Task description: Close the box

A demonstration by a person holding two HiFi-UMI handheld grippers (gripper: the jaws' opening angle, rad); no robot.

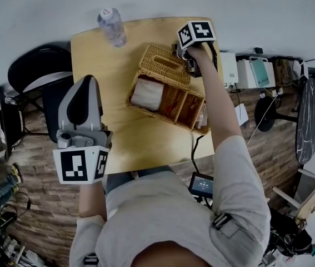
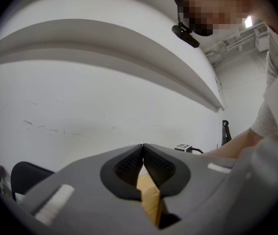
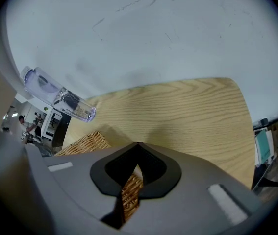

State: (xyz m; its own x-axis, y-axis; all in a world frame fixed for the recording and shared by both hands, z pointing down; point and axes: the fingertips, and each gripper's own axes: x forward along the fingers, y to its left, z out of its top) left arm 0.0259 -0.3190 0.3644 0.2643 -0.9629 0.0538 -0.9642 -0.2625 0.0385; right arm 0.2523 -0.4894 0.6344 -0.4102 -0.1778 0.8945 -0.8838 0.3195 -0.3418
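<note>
A wicker box (image 1: 168,102) stands in the middle of the wooden table (image 1: 129,143). Its lid (image 1: 163,64) is raised at the far side, and inside lie a white cloth (image 1: 147,93) and several compartments. My right gripper (image 1: 189,64) is at the lid's far right end with its jaws shut. In the right gripper view the tips (image 3: 138,144) meet above the wicker lid (image 3: 82,142), and I cannot tell whether they touch it. My left gripper (image 1: 89,81) is held up off the table's left edge, away from the box. Its jaws (image 2: 142,146) are shut on nothing.
A clear plastic bottle (image 1: 111,26) lies at the table's far left corner (image 3: 60,98). A black chair (image 1: 40,65) stands to the left. White boxes (image 1: 246,71) and a dark round table (image 1: 310,118) are on the right. A cable (image 1: 193,149) hangs over the near edge.
</note>
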